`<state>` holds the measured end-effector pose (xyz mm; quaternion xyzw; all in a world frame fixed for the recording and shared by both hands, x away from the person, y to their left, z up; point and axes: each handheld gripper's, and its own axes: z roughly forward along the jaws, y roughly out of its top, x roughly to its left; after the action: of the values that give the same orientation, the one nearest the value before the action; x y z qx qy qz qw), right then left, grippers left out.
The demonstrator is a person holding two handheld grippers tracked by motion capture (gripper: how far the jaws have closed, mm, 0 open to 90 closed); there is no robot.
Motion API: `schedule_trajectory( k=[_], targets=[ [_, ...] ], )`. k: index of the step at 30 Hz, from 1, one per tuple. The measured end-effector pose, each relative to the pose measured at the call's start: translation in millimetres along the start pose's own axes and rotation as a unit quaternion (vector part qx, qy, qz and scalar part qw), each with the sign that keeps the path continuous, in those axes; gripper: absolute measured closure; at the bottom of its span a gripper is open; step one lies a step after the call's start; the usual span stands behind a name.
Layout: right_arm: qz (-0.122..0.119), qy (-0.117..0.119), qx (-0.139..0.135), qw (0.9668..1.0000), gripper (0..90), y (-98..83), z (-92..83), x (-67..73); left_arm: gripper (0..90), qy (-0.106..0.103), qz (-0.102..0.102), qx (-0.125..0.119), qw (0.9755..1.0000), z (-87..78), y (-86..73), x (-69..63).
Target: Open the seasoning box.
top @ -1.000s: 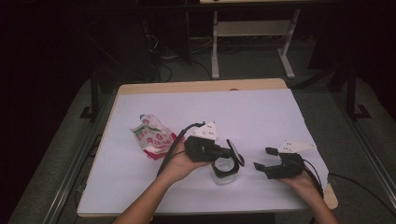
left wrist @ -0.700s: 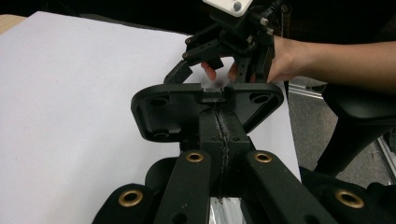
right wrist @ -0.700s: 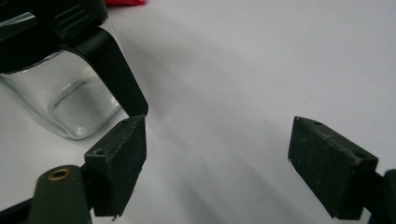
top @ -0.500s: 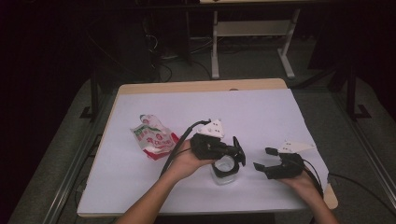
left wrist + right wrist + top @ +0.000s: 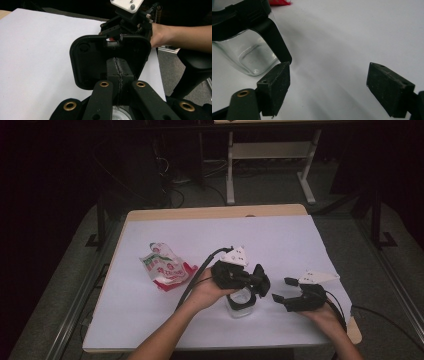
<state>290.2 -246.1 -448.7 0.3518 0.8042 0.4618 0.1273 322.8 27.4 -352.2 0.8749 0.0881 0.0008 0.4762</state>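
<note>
Lid (image 5: 110,62) clamped in left tongs (image 5: 257,282) over jar (image 5: 240,302) | right tongs (image 5: 284,290) agape, empty, beside jar

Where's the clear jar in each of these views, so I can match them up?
High view: the clear jar stands low at centre, under the left tool.
Left gripper view: a pale sliver at the bottom edge, probably the jar, below the jaws shut on the black lid.
Right gripper view: top left, just beyond the open right tool.
Shared landmark: the white table cover under it.
</note>
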Motion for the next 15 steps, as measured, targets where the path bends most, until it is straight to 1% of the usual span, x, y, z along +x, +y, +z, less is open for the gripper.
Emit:
schedule_trajectory(
  k=[2, 6, 11, 15],
  targets=[
    [-0.001, 0.0, 0.002, 1.0, 18.6, -0.2, 0.6, 0.0, 89.8, 0.0, 0.0, 0.004, 1.0, 1.4, 0.3, -0.5],
    [-0.001, 0.001, 0.001, 1.0, 18.6, -0.2, 0.6, 0.1, 89.8, 0.002, 0.002, 0.0, 1.0, 4.2, 0.7, -0.6],
    [-0.001, 0.001, 0.003, 1.0, 18.6, -0.3, 0.8, 0.2, 89.7, 0.002, 0.004, 0.002, 1.0, 7.4, 1.8, -0.1],
    [0.0, 0.001, 0.001, 1.0, 18.6, -0.2, -0.1, 0.1, 89.7, -0.001, 0.002, 0.001, 1.0, 10.4, 1.8, 1.3]
  ],
)
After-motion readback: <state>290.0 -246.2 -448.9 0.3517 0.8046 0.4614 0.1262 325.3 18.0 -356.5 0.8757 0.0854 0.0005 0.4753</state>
